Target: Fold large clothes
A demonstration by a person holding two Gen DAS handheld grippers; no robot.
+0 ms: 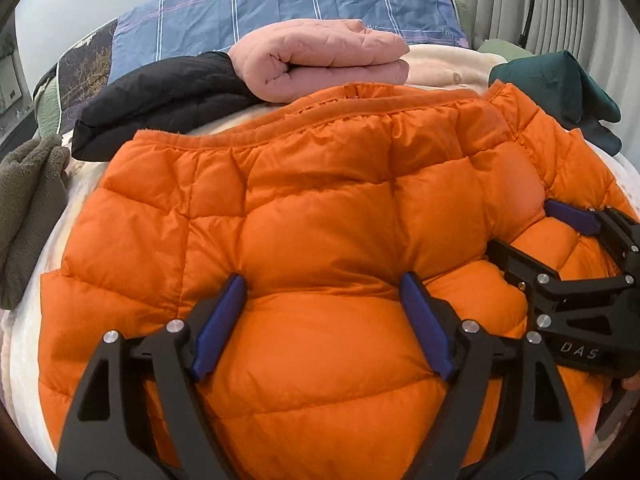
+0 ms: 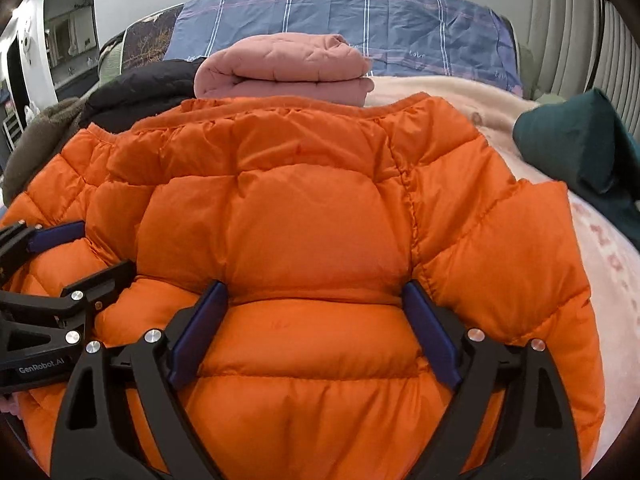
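An orange puffer jacket [image 1: 312,208] lies spread on the bed, filling both views, and also shows in the right wrist view [image 2: 312,208]. My left gripper [image 1: 324,292] is open, its blue-padded fingers pressed into the jacket's near part with a puffy panel bulging between them. My right gripper [image 2: 316,300] is open too and pressed into the jacket the same way. The right gripper shows at the right edge of the left wrist view [image 1: 532,232]. The left gripper shows at the left edge of the right wrist view [image 2: 96,248].
A folded pink quilted garment [image 1: 320,60] lies behind the jacket, with a black jacket [image 1: 160,100] to its left. An olive fleece [image 1: 28,208] lies far left, a dark green garment [image 1: 560,84] far right. A blue plaid pillow [image 1: 288,4] is at the bedhead on a cream blanket [image 2: 460,100].
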